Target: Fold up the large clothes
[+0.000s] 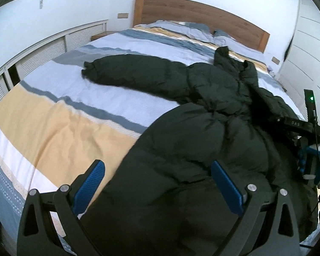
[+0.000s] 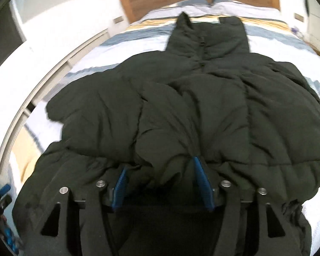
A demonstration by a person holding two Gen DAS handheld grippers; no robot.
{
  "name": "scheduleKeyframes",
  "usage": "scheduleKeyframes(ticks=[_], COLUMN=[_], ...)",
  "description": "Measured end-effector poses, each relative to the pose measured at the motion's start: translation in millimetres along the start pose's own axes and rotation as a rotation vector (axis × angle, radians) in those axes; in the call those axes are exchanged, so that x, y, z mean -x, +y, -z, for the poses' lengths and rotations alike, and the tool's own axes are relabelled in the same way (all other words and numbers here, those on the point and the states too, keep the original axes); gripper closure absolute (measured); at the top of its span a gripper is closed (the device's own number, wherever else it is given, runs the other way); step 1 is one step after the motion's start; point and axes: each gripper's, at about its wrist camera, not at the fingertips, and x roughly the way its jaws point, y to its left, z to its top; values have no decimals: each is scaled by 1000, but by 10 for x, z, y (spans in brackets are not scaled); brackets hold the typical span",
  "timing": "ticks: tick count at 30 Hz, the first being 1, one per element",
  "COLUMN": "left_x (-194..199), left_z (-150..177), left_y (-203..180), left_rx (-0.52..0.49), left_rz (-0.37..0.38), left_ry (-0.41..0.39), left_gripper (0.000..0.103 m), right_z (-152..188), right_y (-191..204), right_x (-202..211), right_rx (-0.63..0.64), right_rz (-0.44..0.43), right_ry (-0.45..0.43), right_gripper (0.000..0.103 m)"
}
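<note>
A black puffer jacket (image 1: 202, 128) lies front up on the striped bed (image 1: 53, 117), collar (image 2: 202, 32) toward the headboard. One sleeve (image 1: 128, 70) stretches out to the left. My left gripper (image 1: 157, 163) hovers wide open over the jacket's near left edge, nothing pinched between its blue pads (image 1: 89, 185). My right gripper (image 2: 160, 164) is down at the jacket's (image 2: 181, 106) near hem, jaws partly apart. A puffy fold of the jacket bulges between its pads (image 2: 200, 179) without being squeezed. The right gripper (image 1: 309, 149) also shows at the far right of the left wrist view.
A wooden headboard (image 1: 202, 15) and pillows (image 1: 181, 27) close the far end of the bed. Louvred white cabinets (image 1: 42, 53) run along the left side, and white wardrobe doors (image 1: 309, 42) stand at the right. Bare bedspread lies left of the jacket.
</note>
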Motion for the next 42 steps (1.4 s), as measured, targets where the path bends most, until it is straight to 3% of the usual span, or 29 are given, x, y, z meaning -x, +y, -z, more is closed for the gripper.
scheduleKeyframes(ticks=[5,11,15,20,23,27,31,35,39,42], left_x=[19,-153,-563,-1204,-1562,-2017,-2383,-2395,-2276,-2057], left_z=[-202,-639,-966,-1260,-1316,-1193,-1003,-964,-918,-922], left_y=[-378,-1199,-1905,-2725,-3016,-3174,-3030,-2941,-2869,-2814], left_rx=[-97,-206,-250,-295,-270,-297,-286,-285,-299,-305], left_rz=[52,126,192,235,260,213,192,202,188,161], left_ry=[22,11,40,80,99,116,165,163,164,115], left_gripper=[2,2,2,2,2,2,1,1,1,2], right_z=[-3,-138,-287,-441,-482,-474,-403,-329,-274,-274], right_y=[47,-458,-760,-1017,-1095,-1207,-1380,-1584,-1764,-1701], right_x=[265,759,879,718,496,116,-7,0,132,303], right_rx=[42,7,-15,-59,-73,-79,-92,-125,-171,-151], right_rz=[-30,91,173,187,172,154,151,175,271,325], right_ry=[-17,-92,-122,-141,-128,-93,-85,-87,-83,-92], right_gripper=[42,42,42,42,42,42,42,44,45,44])
